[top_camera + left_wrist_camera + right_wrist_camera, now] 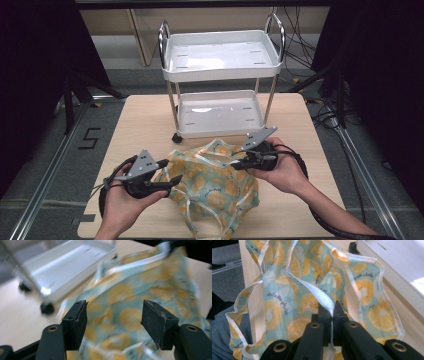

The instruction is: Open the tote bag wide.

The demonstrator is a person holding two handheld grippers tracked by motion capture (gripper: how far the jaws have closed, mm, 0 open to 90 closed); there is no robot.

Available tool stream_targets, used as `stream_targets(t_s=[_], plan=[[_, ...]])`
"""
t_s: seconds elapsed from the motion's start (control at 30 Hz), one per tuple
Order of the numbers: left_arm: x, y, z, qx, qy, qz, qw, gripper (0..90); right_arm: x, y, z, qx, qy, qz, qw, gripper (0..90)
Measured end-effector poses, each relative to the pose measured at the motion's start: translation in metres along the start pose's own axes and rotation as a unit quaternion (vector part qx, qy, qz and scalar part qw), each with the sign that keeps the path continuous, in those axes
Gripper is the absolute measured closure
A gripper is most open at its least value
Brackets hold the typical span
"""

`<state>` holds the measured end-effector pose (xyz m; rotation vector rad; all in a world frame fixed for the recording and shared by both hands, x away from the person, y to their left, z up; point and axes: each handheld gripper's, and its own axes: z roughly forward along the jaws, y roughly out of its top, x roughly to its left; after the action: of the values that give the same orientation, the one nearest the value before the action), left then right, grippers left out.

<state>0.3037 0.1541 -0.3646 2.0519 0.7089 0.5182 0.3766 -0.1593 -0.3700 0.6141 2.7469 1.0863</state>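
Note:
A thin bag (215,187) printed with orange slices on pale teal lies crumpled on the wooden table (145,120), near its front edge. My left gripper (171,170) is at the bag's left edge, open. In the left gripper view the bag (130,292) shows blurred beyond the wide-apart jaws of that gripper (113,312), with nothing pressed between the pads. My right gripper (235,162) is at the bag's upper right. In the right gripper view its jaws (333,306) are shut on the bag's white strap (317,293), and the bag (287,295) hangs open beyond it.
A white two-tier cart (220,74) on black castors stands on the table just behind the bag, its lower tray (220,131) close to the bag's top edge. Cables lie on the floor at the right. A dark stand is at the left.

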Motion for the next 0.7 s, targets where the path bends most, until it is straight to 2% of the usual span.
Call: stream_targets(t_s=[0.07, 0.1, 0.13, 0.2, 0.23, 0.33, 0.47, 0.5, 0.53, 0.57, 0.6, 0.63, 0.67, 0.7], plan=[[-0.008, 0.012, 0.009, -0.001, -0.013, 0.028, 0.9995, 36.1, -0.002, 0.003, 0.000, 0.009, 0.002, -0.004, 1.0000, 89.4], [-0.010, 0.017, 0.013, 0.011, -0.020, 0.048, 0.9986, 36.1, -0.003, 0.003, 0.001, 0.011, 0.004, -0.005, 0.9999, 89.4], [-0.012, 0.022, 0.019, 0.013, -0.017, 0.065, 0.9977, 36.2, -0.003, 0.004, 0.002, 0.009, -0.001, -0.007, 0.9999, 89.4], [-0.013, 0.031, 0.032, 0.023, -0.014, 0.104, 0.9942, 35.2, -0.001, 0.004, 0.003, 0.008, 0.004, -0.005, 0.9999, 89.3], [-0.012, 0.035, 0.039, 0.024, -0.016, 0.120, 0.9924, 34.7, -0.003, 0.004, 0.003, 0.012, 0.007, -0.013, 0.9998, 89.3], [-0.013, 0.040, 0.059, 0.039, -0.027, 0.146, 0.9881, 34.6, -0.002, 0.004, 0.003, 0.017, 0.006, -0.005, 0.9998, 89.3], [-0.018, 0.039, 0.082, 0.066, -0.055, 0.189, 0.9782, 37.7, -0.004, 0.004, 0.005, 0.010, 0.002, -0.015, 0.9998, 89.3], [-0.019, 0.039, 0.085, 0.069, -0.061, 0.191, 0.9773, 43.3, -0.003, 0.004, 0.006, 0.011, 0.009, -0.008, 0.9999, 89.3], [-0.019, 0.039, 0.089, 0.074, -0.068, 0.191, 0.9764, 47.4, -0.005, 0.005, 0.005, 0.013, 0.007, -0.019, 0.9997, 89.3], [-0.019, 0.039, 0.093, 0.077, -0.075, 0.191, 0.9756, 54.1, -0.004, 0.005, 0.005, 0.016, 0.010, -0.007, 0.9998, 89.3], [-0.019, 0.039, 0.096, 0.082, -0.080, 0.183, 0.9764, 60.6, -0.003, 0.005, 0.007, 0.011, 0.008, -0.004, 0.9999, 89.0], [-0.019, 0.039, 0.099, 0.088, -0.086, 0.168, 0.9780, 67.2, -0.005, 0.006, 0.007, 0.009, 0.005, -0.015, 0.9998, 88.6], [-0.018, 0.040, 0.101, 0.095, -0.094, 0.153, 0.9792, 73.8, -0.005, 0.006, 0.008, 0.009, 0.006, -0.005, 0.9999, 87.8], [-0.017, 0.041, 0.103, 0.100, -0.101, 0.137, 0.9802, 79.3, -0.006, 0.006, 0.008, 0.013, 0.006, -0.005, 0.9999, 86.3]])
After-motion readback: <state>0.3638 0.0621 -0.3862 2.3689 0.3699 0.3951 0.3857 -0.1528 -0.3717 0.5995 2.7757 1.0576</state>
